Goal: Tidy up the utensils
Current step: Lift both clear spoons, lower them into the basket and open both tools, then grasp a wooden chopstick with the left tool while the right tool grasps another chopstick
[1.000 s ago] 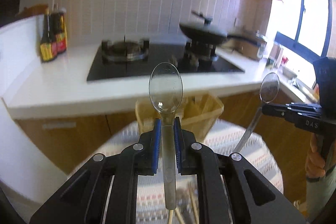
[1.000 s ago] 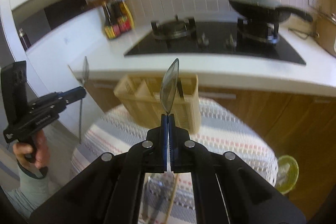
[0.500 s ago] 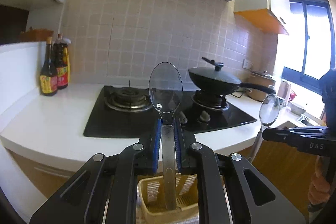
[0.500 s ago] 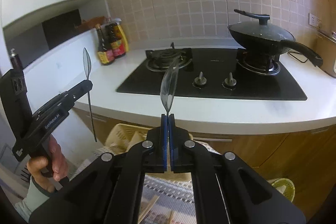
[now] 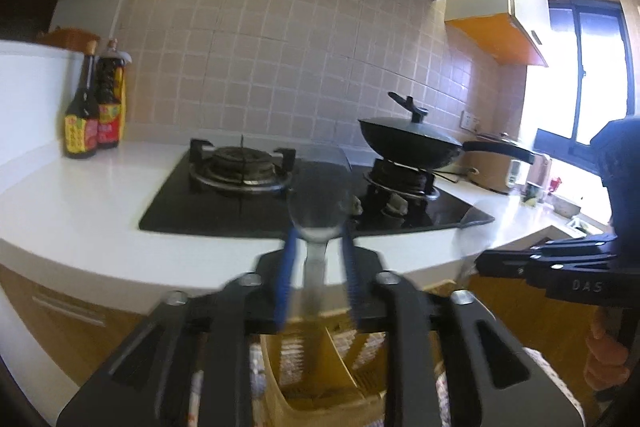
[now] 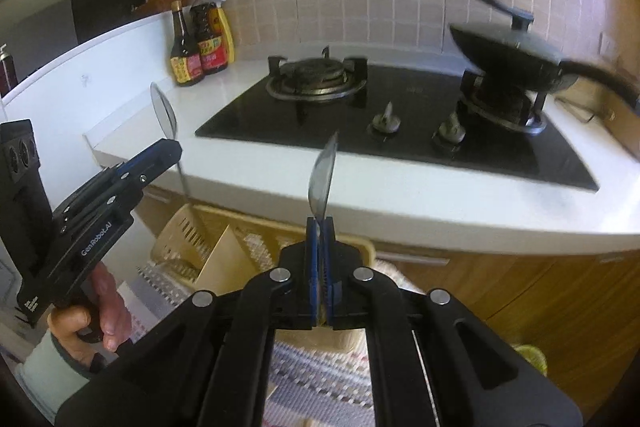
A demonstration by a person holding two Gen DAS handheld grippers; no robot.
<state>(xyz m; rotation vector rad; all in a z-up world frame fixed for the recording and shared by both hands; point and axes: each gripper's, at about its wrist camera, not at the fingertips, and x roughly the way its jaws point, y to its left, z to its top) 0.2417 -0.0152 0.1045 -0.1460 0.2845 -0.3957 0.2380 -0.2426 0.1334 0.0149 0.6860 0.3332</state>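
My left gripper has its jaws apart, and a clear plastic spoon stands upright and blurred between them, its handle end over a yellow slotted utensil basket. In the right wrist view the same spoon reaches from the left gripper down into the basket. My right gripper is shut on a second clear spoon, held upright above the basket's right part.
A white counter with a black gas hob lies behind. A lidded wok sits on the right burner. Sauce bottles stand at the back left. The basket rests on a striped cloth.
The left gripper's jaws have spread and its spoon has slid down between them toward the basket. Both grippers have dropped lower over the basket, and the right spoon stays clamped.
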